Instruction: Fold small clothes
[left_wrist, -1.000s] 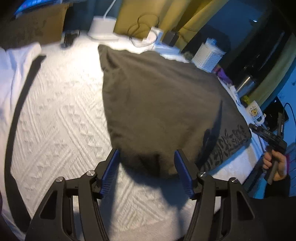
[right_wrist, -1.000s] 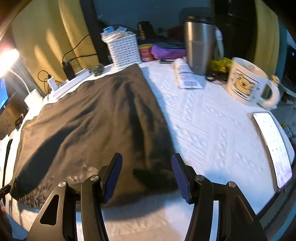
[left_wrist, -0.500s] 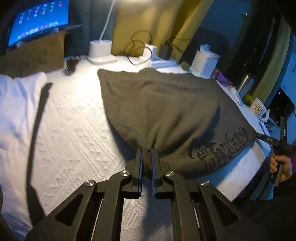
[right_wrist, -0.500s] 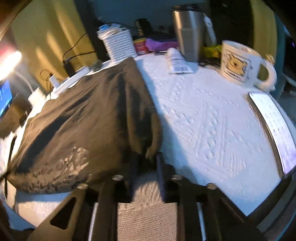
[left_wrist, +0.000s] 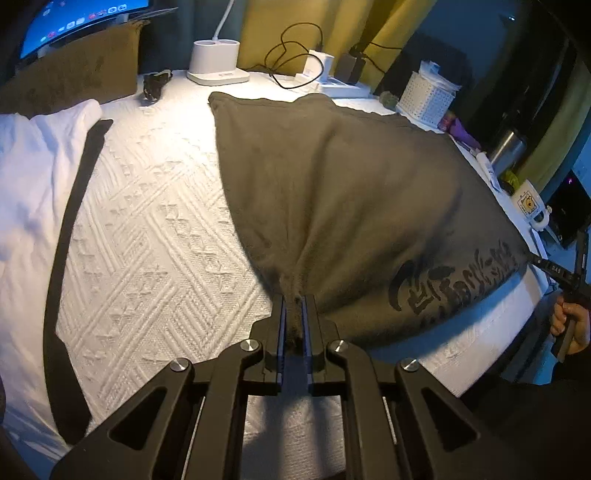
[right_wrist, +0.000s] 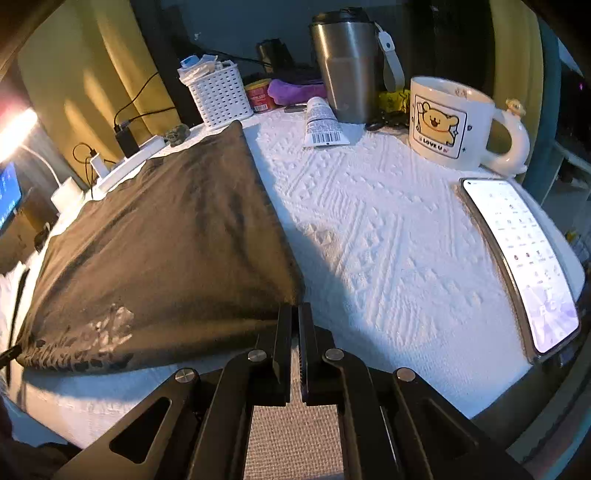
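Note:
A dark grey garment (left_wrist: 332, 184) with a black print near its hem lies spread on the white textured cover (left_wrist: 147, 229). My left gripper (left_wrist: 294, 299) is shut on the near left corner, and the cloth bunches into folds between the pads. My right gripper (right_wrist: 295, 308) is shut on the near right corner of the same garment (right_wrist: 166, 240). The hem stretches taut between the two corners. In the left wrist view the right gripper (left_wrist: 533, 260) shows at the far right, held by a hand (left_wrist: 572, 325).
A white garment (left_wrist: 26, 177) and a black strap (left_wrist: 70, 221) lie to the left. On the right stand a bear mug (right_wrist: 447, 122), a lit phone (right_wrist: 521, 258), a steel tumbler (right_wrist: 347, 70), a tube (right_wrist: 321, 125) and a white basket (right_wrist: 218, 92). A lamp base (left_wrist: 216, 62) and chargers sit behind.
Both grippers went from open to shut on the garment's near corners. The cloth now gathers at each grip and the printed hem is pulled taut.

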